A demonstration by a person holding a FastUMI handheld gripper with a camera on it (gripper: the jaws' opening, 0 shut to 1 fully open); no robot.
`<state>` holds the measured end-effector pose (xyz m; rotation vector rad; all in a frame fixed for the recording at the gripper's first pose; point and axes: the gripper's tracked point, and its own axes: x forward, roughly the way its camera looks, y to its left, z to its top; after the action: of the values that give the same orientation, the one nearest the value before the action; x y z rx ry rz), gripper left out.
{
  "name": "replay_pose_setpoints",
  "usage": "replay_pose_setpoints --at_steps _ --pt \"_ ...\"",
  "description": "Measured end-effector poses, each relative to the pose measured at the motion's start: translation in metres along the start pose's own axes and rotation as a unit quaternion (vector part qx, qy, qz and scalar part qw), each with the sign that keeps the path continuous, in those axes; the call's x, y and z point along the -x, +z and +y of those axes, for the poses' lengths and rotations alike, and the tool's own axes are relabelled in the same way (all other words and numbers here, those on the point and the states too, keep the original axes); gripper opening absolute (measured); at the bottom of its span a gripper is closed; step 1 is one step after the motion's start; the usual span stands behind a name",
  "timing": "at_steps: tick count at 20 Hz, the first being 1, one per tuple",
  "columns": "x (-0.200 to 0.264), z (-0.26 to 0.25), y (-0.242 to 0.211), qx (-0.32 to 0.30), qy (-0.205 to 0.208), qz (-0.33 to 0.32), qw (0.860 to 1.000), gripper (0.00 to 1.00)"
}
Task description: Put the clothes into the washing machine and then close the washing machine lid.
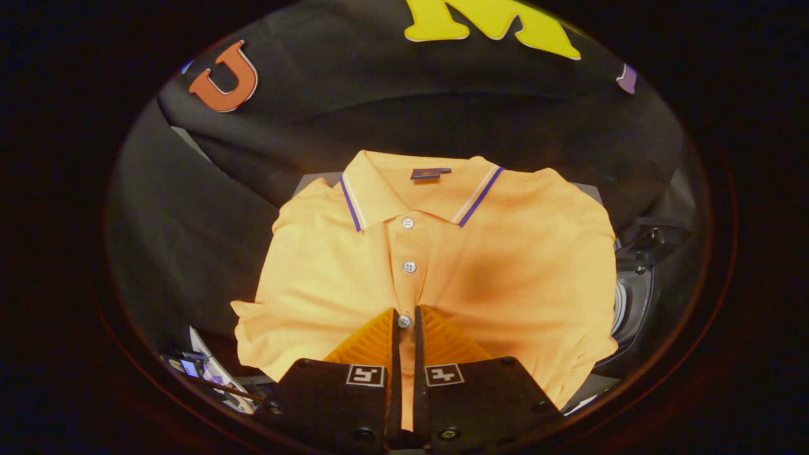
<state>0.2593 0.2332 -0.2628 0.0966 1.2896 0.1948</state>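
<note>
A dark booth hung with black cloth [392, 107] closes in the scene, and under the shirt a grey flat surface [313, 180] peeks out at its far corners.

Nearest of all, the gripper [405, 313] reaches forward over the shirt. Its two fingers [373, 341] stand drawn almost together, with only a narrow slit left between them. Shirt fabric shows through that slit, and the tips lie on either side of the lowest button [404, 321] of the placket. Whether the fingers actually pinch the cloth or just rest against it cannot be told from this angle.

The orange polo shirt [505, 278] lies folded and face up, spread wide beneath and ahead of the fingers. From the lowest button the placket runs away from the gripper to a middle button [409, 266] and then a top button [407, 222]. Beyond the top button sits the open collar [354, 199], edged with blue and white stripes, and inside the neck a small dark label [430, 172]. A soft shadow falls on the shirt's chest to the right of the placket.

To the right of the shirt, partly hidden under its edge, a dark rounded machine part with a pale ring [622, 303] shows; it may be the washing machine, but too little is visible to be sure. To the left of the shirt's near hem some small bright objects [202, 370] lie, too blurred to name.
</note>
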Motion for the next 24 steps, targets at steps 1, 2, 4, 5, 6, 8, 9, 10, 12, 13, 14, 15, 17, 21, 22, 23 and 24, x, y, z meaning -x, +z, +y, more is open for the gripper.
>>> replay_pose_setpoints --at_steps 1,2,4,5,6,8,9,10,12,13,14,15,17,21,22,23,24 --pt "0.006 0.000 0.004 -0.002 0.007 -0.006 1.000 0.10" --pt "0.012 0.001 0.005 0.001 0.011 -0.012 1.000 0.10" --pt "0.023 0.003 0.011 0.011 0.020 -0.030 0.999 0.10" --pt "0.026 0.001 0.012 0.008 0.025 -0.036 0.999 0.10" --pt "0.029 0.001 0.010 0.001 0.032 -0.039 0.999 0.10" --pt "0.038 0.001 0.014 -0.021 0.053 -0.044 0.997 0.10" --pt "0.045 -0.001 0.018 -0.028 0.060 -0.050 0.997 0.10" --pt "0.047 0.000 0.022 -0.032 0.069 -0.061 0.995 0.10" --pt "0.058 -0.004 0.029 -0.038 0.082 -0.084 0.992 0.10" --pt "0.064 -0.007 0.034 -0.043 0.088 -0.095 0.991 0.10" --pt "0.070 -0.008 0.036 -0.047 0.093 -0.104 0.989 0.10" --pt "0.077 -0.010 0.040 -0.052 0.097 -0.114 0.987 0.10" --pt "0.090 -0.015 0.044 -0.055 0.099 -0.131 0.985 0.10" --pt "0.118 -0.024 0.048 -0.064 0.097 -0.162 0.980 0.10" --pt "0.123 -0.026 0.048 -0.064 0.092 -0.171 0.979 0.10" --pt "0.131 -0.029 0.049 -0.066 0.087 -0.179 0.978 0.10" --pt "0.142 -0.033 0.050 -0.069 0.082 -0.186 0.977 0.10"
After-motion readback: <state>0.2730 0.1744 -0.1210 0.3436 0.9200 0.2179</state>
